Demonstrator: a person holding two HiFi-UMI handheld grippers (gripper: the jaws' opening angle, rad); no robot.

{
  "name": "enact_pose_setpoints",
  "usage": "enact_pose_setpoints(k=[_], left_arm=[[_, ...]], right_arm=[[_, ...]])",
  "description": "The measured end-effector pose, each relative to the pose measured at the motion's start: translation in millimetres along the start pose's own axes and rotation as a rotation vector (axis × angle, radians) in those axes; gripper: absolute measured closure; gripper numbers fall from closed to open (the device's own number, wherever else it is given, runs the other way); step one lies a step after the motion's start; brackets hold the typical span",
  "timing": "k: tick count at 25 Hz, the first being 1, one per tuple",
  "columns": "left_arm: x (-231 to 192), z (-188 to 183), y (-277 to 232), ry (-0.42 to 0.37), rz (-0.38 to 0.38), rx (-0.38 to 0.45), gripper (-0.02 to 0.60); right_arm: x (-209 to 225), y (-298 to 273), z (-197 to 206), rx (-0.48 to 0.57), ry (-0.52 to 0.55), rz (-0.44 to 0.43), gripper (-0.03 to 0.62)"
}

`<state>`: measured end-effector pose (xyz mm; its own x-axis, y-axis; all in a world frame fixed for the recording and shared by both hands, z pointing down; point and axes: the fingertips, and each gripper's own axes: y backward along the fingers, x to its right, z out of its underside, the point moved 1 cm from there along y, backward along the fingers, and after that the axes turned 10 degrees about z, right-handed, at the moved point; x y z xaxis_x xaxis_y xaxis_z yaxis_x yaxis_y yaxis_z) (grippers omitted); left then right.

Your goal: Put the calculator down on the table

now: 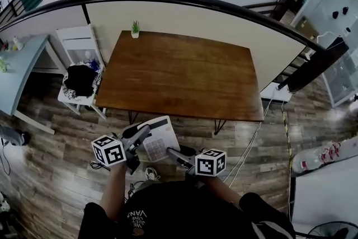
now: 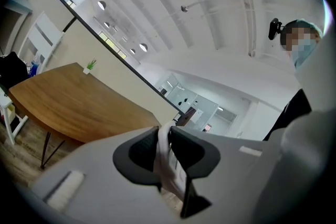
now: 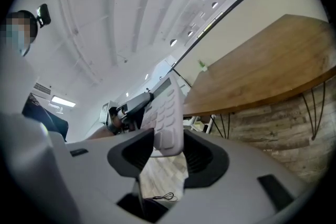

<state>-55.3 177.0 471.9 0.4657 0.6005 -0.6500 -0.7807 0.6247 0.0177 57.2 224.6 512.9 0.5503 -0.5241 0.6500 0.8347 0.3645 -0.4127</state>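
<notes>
Holding: your left gripper [image 1: 143, 134] and right gripper [image 1: 171, 153] each clamp the calculator [image 1: 158, 139], jaws narrow on its edges.
Calculator place: just short of the table [image 1: 179, 75], off its near edge, over the floor.
Progress: lifted and in hand; you have yet to reach over the table, lower and release.
Orientation: keys up, display end toward the table; long axis runs toward its near edge.

Pale lettering [image 1: 136, 215] on the person's dark shirt [image 1: 173, 204], bottom centre of the head view, seems to read "VANS". The calculator [image 1: 159, 140] keys are illegible.
</notes>
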Motion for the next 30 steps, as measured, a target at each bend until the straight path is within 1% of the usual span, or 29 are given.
enact_pose_setpoints(k=[3, 7, 12, 16, 23, 30], left_arm=[[-16, -14, 13, 0.005, 0.017, -0.020, 0.510], [-32, -23, 19, 0.001, 0.052, -0.056, 0.511], [-49, -25, 16, 0.021, 0.070, -0.069, 0.511], [-64, -24, 10, 0.040, 0.077, -0.066, 0.511], [-95, -48, -11, 0.027, 0.056, -0.081, 0.511], [-133, -82, -53, -0.003, 0.042, -0.085, 0.511]], right_arm=[[-10, -23, -4, 0.017, -0.015, 0.017, 0.424], [-15, -43, -4, 0.036, -0.043, 0.047, 0.424], [-9, -56, -6, 0.027, -0.066, 0.089, 0.424], [1, -64, -11, 0.011, -0.070, 0.102, 0.424], [25, -92, -42, -0.015, -0.072, 0.075, 0.424], [62, -117, -94, -0.024, -0.061, 0.048, 0.424]])
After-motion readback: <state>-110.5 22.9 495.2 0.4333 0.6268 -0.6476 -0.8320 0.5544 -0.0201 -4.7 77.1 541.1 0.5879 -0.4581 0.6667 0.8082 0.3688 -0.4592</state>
